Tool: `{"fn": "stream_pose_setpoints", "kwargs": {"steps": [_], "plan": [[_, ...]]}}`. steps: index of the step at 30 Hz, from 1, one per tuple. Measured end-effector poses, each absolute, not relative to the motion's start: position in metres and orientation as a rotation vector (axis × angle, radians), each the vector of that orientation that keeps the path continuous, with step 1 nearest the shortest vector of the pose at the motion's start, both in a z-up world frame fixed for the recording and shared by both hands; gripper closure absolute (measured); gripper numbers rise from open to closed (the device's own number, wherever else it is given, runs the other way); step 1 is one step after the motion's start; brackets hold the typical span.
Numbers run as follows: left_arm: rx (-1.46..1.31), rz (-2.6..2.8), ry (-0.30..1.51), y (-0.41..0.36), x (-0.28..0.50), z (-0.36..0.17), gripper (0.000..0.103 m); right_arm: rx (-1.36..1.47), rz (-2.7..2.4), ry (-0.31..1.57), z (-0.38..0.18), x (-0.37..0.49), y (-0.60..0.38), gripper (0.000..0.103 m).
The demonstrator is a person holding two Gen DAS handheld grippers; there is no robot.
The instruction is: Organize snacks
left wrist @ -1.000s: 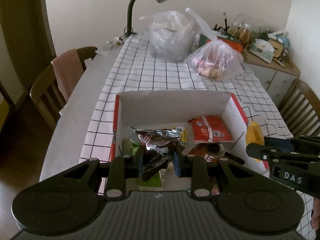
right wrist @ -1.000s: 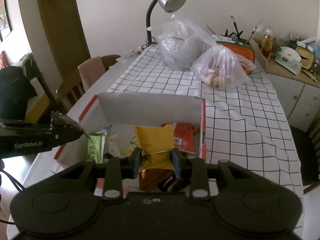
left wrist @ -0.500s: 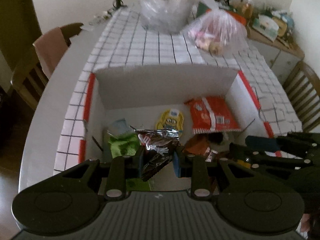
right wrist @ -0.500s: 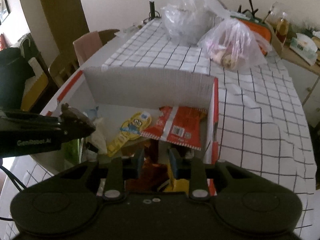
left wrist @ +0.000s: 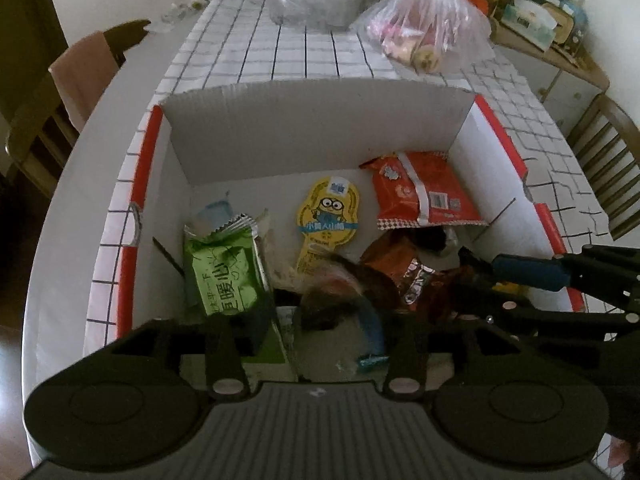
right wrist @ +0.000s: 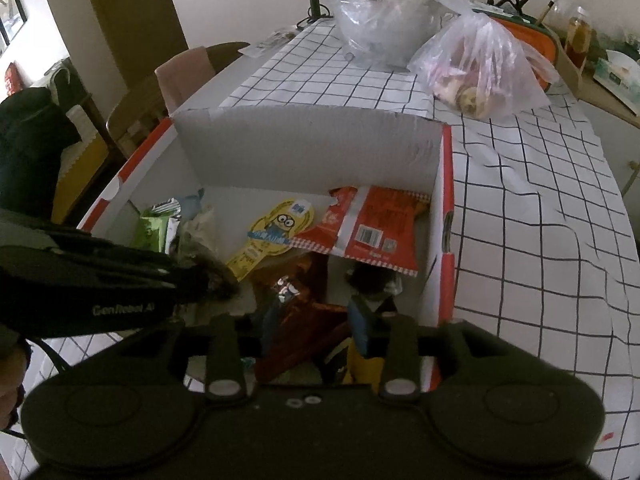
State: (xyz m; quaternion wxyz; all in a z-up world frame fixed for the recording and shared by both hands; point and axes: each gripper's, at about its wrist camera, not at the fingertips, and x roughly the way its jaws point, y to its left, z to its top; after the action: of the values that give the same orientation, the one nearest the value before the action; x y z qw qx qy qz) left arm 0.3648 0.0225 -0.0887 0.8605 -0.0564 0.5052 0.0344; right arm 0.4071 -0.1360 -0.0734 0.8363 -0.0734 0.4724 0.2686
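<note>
I had lowered both claws into the box (left wrist: 320, 128); left claw (left wrist: 316, 320) now gaped wide, its dark packet (left wrist: 340, 296) dropped; right claw (right wrist: 316, 320) also spread, packets delivered.

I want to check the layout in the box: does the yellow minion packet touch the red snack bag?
Apart. In the left wrist view, a strip of white box floor shows between the yellow minion packet and the red snack bag.
</note>
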Motion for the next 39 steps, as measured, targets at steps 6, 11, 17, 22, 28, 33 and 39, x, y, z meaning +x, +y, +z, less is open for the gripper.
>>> {"fn": "stream_pose_setpoints", "kwargs": {"steps": [6, 11, 17, 22, 28, 33, 39], "plan": [[-0.130, 0.068, 1.019, 0.025, 0.348, -0.075, 0.046, -0.139, 0.569, 0.978, -0.064, 0.396, -0.139, 0.054], [-0.132, 0.071, 0.973, 0.027, 0.329, -0.060, 0.042, -0.118, 0.571, 0.943, -0.048, 0.384, -0.142, 0.042], [-0.119, 0.074, 0.916, 0.029, 0.305, -0.041, 0.041, -0.104, 0.577, 0.884, -0.028, 0.365, -0.145, 0.024], [-0.126, 0.064, 0.866, 0.031, 0.284, -0.025, 0.036, -0.080, 0.582, 0.838, -0.012, 0.349, -0.150, 0.013], [-0.138, 0.052, 0.817, 0.032, 0.261, -0.011, 0.031, -0.069, 0.585, 0.780, 0.005, 0.329, -0.156, 0.003], [-0.142, 0.046, 0.787, 0.031, 0.245, -0.003, 0.027, -0.054, 0.587, 0.745, 0.016, 0.313, -0.162, 0.000], [-0.152, 0.047, 0.750, 0.028, 0.224, 0.005, 0.018, -0.032, 0.584, 0.723, 0.024, 0.299, -0.172, 0.000]]}}
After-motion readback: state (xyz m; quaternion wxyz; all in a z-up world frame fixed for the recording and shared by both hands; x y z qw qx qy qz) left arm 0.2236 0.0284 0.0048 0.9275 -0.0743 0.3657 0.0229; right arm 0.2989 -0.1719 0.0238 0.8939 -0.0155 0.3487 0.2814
